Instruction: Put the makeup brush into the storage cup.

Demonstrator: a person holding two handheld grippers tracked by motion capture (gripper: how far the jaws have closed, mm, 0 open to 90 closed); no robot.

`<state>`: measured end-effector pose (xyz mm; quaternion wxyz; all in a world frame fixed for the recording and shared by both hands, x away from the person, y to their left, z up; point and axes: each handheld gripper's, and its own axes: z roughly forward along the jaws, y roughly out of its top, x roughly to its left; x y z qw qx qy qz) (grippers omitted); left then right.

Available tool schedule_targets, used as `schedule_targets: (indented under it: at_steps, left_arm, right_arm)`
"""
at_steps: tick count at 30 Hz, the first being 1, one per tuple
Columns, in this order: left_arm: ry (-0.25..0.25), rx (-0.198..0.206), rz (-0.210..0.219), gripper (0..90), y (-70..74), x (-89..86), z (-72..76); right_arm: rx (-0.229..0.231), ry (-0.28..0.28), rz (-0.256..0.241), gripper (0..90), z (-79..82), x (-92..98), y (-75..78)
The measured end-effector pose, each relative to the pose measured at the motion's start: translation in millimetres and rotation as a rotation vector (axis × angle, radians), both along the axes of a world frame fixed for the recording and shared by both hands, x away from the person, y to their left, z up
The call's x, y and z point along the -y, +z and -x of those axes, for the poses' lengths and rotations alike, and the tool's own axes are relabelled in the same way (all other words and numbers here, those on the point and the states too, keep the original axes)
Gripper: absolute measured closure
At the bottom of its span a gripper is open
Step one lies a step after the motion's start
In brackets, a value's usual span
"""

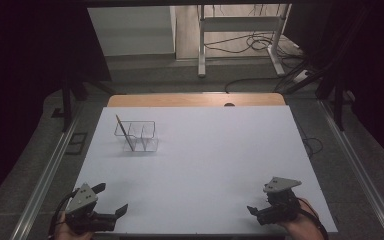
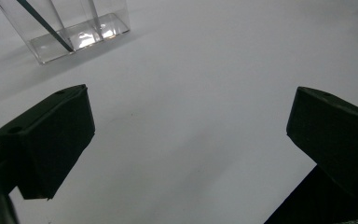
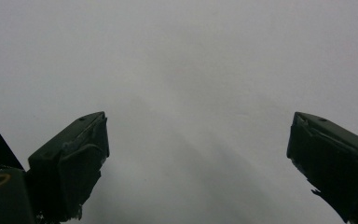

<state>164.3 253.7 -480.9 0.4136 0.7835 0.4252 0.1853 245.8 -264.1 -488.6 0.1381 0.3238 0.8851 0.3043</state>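
The clear holder (image 1: 136,136) stands on the far left part of the white table (image 1: 220,165) with a thin dark stick (image 1: 123,132) leaning in its leftmost compartment, top tilted away to the left, though its tip is too fine to make out. Of the 2 grippers, the left gripper (image 1: 111,199) is nearer, with the holder ahead of it and slightly right. The right gripper (image 1: 252,210) sits well apart at the near right; both hang open and empty.

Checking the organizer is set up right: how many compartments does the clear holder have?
2 seem visible: in the clear holder, a left one holding the thin stick and a right one; more may be hidden.
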Motion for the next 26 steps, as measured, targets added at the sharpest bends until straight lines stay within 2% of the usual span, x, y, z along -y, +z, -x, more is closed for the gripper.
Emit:
schedule_targets:
  at_steps: [14,26]
  left_arm:
    - [0.017,-0.019,-0.009,1.2,-3.4,-3.4,9.7]
    - [0.026,-0.02,-0.005,1.3,-3.0,-4.7,14.6]
  right_arm:
    - [-0.006,0.009,0.001,5.6,-3.0,-3.1,-0.6]
    - [-0.007,0.016,0.009,5.5,-4.9,-5.1,-1.1]
